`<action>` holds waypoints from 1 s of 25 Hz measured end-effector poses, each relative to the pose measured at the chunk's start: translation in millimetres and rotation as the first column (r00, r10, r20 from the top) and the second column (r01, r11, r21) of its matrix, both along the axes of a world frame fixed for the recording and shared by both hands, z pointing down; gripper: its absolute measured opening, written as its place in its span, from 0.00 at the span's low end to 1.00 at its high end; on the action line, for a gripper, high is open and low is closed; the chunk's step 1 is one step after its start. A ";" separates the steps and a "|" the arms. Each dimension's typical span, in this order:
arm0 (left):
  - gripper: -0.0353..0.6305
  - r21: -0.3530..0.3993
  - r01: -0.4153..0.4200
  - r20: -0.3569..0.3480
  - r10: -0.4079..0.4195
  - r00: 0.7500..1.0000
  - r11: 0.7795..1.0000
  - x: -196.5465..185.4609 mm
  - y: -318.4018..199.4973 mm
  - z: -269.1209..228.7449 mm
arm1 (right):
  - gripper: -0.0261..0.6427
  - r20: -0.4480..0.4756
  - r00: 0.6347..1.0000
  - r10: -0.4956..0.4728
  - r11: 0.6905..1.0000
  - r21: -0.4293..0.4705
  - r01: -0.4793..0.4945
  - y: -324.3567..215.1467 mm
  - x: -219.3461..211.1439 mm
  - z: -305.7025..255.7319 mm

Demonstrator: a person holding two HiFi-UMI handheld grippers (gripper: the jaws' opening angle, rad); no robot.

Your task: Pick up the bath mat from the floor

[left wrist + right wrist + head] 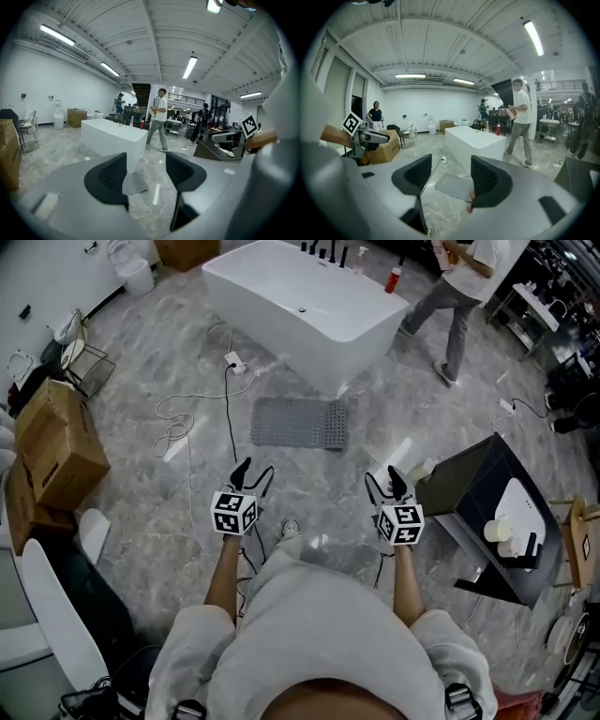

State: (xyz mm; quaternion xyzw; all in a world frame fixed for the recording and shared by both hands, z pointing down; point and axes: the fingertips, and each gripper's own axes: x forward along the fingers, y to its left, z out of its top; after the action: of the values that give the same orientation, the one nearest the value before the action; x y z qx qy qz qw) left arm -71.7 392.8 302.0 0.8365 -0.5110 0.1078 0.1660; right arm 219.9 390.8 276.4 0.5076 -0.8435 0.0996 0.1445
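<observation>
Nearest, the left gripper and the right gripper are held out side by side in front of the body. Each has its jaws apart with nothing between them. In both gripper views only floor and the distant mat are framed by the pads. The step in hand is judged to be the approach, with the grasp not yet begun.

On the marble floor ahead, a black cable is seen running near the mat's left edge. It is best stepped over and kept out of the left jaws.

The grey bath mat is lying flat, ahead of both grippers and just in front of the white bathtub. It looks thin and limp, so its near edge is best taken at two points well apart, one per gripper. A lower pad should be slid under the edge before the jaws are closed. The lift should then be made evenly, so that the mat hangs without folding and is kept clear of the tub wall.

Farther off, a person is seen in mid-stride beside the tub, well apart from the mat.
</observation>
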 end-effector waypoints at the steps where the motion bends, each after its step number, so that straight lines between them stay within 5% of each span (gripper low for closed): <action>1: 0.44 0.000 -0.002 0.000 0.002 1.000 1.000 -3.2 -12.1 -0.9 | 0.40 0.000 1.000 0.002 1.000 0.002 -0.002 -11.4 -2.9 -1.6; 14: 0.44 0.005 -0.012 -0.002 0.012 1.000 1.000 -54.7 -149.7 -3.5 | 0.40 -0.019 1.000 0.017 1.000 0.001 -0.017 -143.7 -50.0 -5.2; 25: 0.44 -0.009 -0.035 -0.007 0.035 0.999 0.999 -77.3 -200.1 6.6 | 0.40 -0.050 0.998 0.029 0.999 -0.025 -0.030 -188.8 -74.1 3.8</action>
State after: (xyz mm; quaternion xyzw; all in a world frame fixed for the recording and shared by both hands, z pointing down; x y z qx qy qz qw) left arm -149.0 192.7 308.6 0.8450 -0.4951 0.1099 0.1696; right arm 145.7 202.0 280.3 0.5203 -0.8309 0.1000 0.1702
